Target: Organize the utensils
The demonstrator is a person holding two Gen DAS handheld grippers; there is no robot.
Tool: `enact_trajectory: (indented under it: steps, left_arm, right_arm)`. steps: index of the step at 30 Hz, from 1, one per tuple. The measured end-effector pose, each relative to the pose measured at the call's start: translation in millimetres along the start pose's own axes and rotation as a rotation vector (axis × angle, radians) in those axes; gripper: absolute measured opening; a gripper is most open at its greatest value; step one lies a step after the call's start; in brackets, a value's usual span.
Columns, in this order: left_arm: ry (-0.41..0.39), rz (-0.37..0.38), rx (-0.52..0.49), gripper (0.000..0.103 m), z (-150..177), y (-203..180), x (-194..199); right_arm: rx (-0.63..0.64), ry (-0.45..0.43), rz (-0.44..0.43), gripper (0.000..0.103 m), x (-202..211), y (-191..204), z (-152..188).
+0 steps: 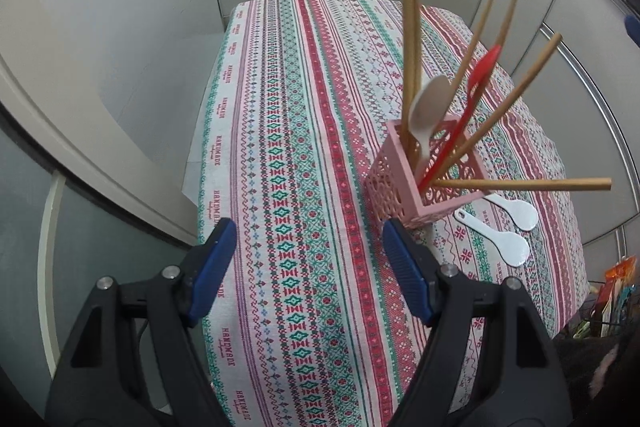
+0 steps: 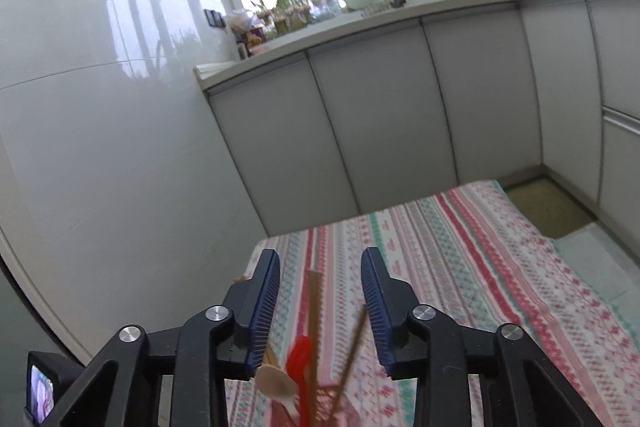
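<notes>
The pink lattice holder (image 1: 424, 179) stands upright on the patterned tablecloth (image 1: 288, 147), containing wooden chopsticks (image 1: 410, 47), a beige spoon (image 1: 430, 107) and a red spoon (image 1: 476, 87). Two white spoons (image 1: 506, 227) lie just beside it. The left gripper (image 1: 308, 263) and right gripper (image 2: 320, 307) both have jaws spread, holding nothing.

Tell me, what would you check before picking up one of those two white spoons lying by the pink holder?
1. Left gripper open and empty: ok.
2. Right gripper open and empty: ok.
3. Two white spoons lying free on the tablecloth, nothing on top: ok.
4. Pink holder upright: ok.
5. Room left in the holder: cannot tell; chopsticks, a red spoon and a beige spoon already crowd it.
6. Low-leaning chopstick clear of the spoons: not ok, it hangs over them.
</notes>
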State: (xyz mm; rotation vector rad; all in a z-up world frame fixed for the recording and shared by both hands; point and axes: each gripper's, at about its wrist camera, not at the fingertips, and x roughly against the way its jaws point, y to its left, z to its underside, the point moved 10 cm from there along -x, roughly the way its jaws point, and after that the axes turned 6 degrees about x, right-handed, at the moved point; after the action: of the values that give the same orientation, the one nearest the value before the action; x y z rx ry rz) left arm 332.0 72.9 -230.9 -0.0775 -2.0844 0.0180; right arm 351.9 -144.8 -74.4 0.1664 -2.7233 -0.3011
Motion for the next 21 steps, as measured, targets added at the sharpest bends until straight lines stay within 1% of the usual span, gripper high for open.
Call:
enact_trajectory:
  steps: [4, 8, 11, 13, 15, 18, 20, 21]
  left_arm:
    - [0.002, 0.011, -0.025, 0.076, 4, -13, 1]
    - [0.009, 0.021, -0.063, 0.076, 13, -28, 1]
    - [0.019, 0.023, -0.096, 0.076, 21, -41, -1]
    - [0.027, 0.024, -0.122, 0.076, 26, -50, -3]
    - [0.038, 0.025, -0.15, 0.076, 33, -59, -5]
    - [0.062, 0.028, -0.205, 0.076, 45, -74, -11]
    - [0.082, 0.034, -0.241, 0.076, 55, -86, -16]
    - [0.091, 0.036, -0.255, 0.076, 59, -90, -18]
  right_arm:
    - [-0.038, 0.079, 0.035, 0.045, 17, -41, 4]
    - [-0.07, 0.159, 0.074, 0.048, 27, -79, 16]
    - [-0.092, 0.215, 0.099, 0.056, 33, -105, 28]
    - [-0.107, 0.26, 0.116, 0.062, 35, -122, 38]
    - [-0.126, 0.311, 0.122, 0.065, 34, -134, 49]
    - [-0.157, 0.416, 0.128, 0.069, 31, -155, 75]
    - [-0.17, 0.473, 0.137, 0.069, 29, -164, 88]
    - [-0.177, 0.518, 0.145, 0.07, 28, -172, 100]
